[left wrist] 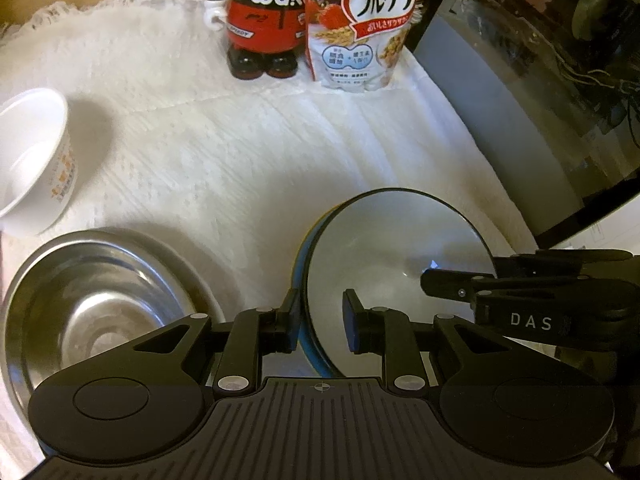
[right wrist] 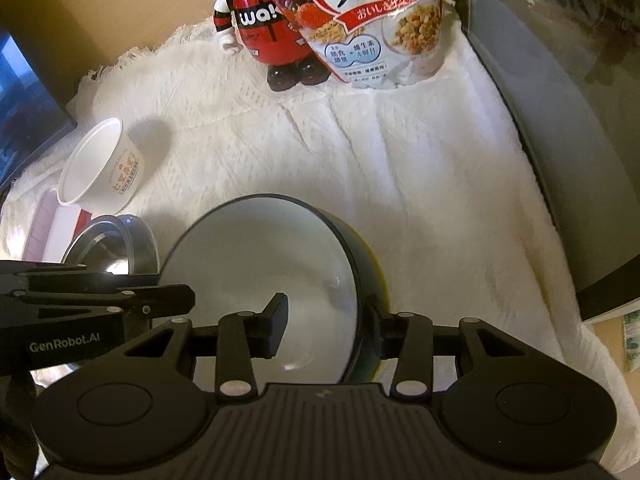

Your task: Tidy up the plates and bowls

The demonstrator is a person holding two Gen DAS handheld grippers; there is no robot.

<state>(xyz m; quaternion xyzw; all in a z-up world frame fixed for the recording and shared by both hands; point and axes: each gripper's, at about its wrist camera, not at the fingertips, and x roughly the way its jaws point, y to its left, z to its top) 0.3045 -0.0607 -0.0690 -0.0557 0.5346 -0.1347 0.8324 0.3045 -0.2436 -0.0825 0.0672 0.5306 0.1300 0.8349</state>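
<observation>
A bowl with a white inside and dark rim (left wrist: 400, 248) sits low on the white cloth, blue outside in the left wrist view and dark with yellow (right wrist: 264, 256) in the right wrist view. My left gripper (left wrist: 322, 320) straddles its left rim, one finger outside, one inside, with a gap showing. My right gripper (right wrist: 324, 326) straddles its right rim the same way. A steel bowl (left wrist: 100, 304) lies to the left, also in the right wrist view (right wrist: 116, 244). A white paper cup (left wrist: 36, 160) stands further left.
A red and black figure bottle (left wrist: 264, 20) and a Calbee cereal bag (left wrist: 360, 24) stand at the back of the white cloth (left wrist: 240, 152). A dark glass appliance (left wrist: 540, 80) borders the right side. A pink and white box (right wrist: 48, 228) lies by the cup.
</observation>
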